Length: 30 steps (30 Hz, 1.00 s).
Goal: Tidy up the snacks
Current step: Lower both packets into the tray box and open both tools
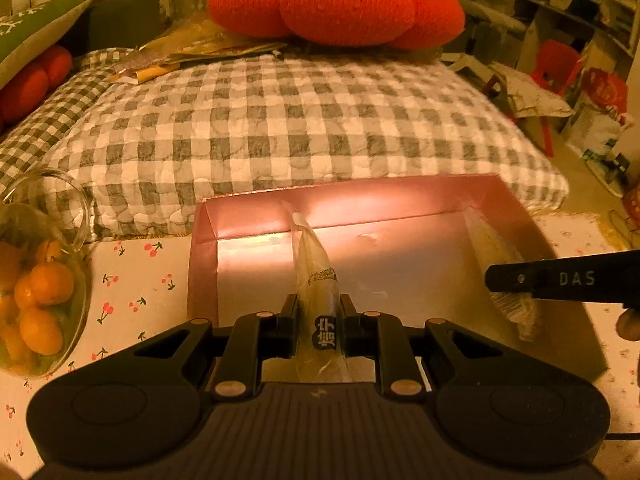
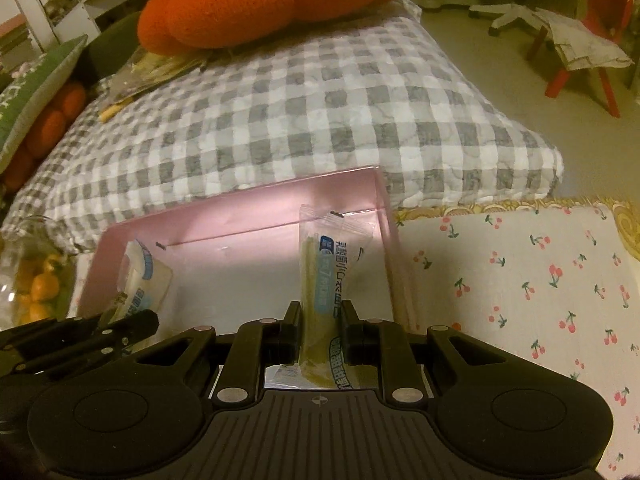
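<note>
left gripper [image 1: 318, 322] clamped on snack packet [image 1: 316, 264] | right gripper [image 2: 318, 326] pinching bread packet [image 2: 328, 280] | both over pink box [image 2: 240, 216], nothing dropped in yet tbh

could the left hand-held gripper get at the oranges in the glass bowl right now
Probably not yet. The left hand-held gripper is shut on a snack packet over the pink box. The glass bowl of oranges sits open nearby on its left, nothing between.

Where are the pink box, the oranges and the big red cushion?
pink box [image 2: 240, 216]: right wrist view, on its far inner wall.
oranges [image 1: 51, 283]: left wrist view, on one orange in the glass bowl.
red cushion [image 1: 344, 4]: left wrist view, on its middle lobe.
</note>
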Available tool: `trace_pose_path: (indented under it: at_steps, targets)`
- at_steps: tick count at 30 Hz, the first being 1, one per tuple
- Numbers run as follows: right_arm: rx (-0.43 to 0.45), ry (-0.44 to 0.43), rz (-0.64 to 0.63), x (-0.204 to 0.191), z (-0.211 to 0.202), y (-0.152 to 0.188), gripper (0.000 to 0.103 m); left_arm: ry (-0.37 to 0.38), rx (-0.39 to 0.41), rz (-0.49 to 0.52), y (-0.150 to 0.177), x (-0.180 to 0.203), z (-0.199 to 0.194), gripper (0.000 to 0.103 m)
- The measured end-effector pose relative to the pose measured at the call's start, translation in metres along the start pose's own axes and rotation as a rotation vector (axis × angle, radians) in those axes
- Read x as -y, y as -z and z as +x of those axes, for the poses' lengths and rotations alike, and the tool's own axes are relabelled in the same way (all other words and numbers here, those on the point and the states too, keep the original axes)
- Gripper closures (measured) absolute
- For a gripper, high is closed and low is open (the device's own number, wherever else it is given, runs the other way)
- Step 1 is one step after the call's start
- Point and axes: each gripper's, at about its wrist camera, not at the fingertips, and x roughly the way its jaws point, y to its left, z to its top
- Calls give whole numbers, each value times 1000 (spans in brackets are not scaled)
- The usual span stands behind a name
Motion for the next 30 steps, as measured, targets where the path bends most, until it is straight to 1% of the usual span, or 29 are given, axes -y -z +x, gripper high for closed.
trace_pose_path:
  at_steps: [4,7,8,9,10,12,14,15,18,24,28,30]
  targets:
    - [18,-13,-2,0,3,1,81,-16,-10,-12,0,0,8,85]
    - [23,-35,24,4,2,1,79,-13,-3,-33,-1,-1,10,80]
    - [24,-40,30,5,2,1,77,-14,4,-35,0,0,8,76]
    - [25,-46,34,6,0,1,70,-15,11,-32,0,0,6,70]
    - [28,-52,35,6,-1,1,66,-14,19,-27,0,0,4,67]
    - [39,-60,30,6,-6,2,54,-14,36,-19,0,-1,0,54]
    - [50,-71,24,5,-13,3,49,-15,48,-13,0,0,-6,45]
    - [55,-77,21,4,-17,3,48,-14,52,-12,1,0,-10,42]
    - [67,-85,9,-1,-30,4,38,-6,59,-8,2,-1,-20,36]
    - [81,-87,-18,-8,-56,10,29,2,75,11,7,2,-41,30]
    - [87,-75,-26,-11,-73,15,27,4,84,24,9,5,-56,27]
    - [90,-71,-24,-11,-81,18,26,12,90,26,10,6,-64,23]
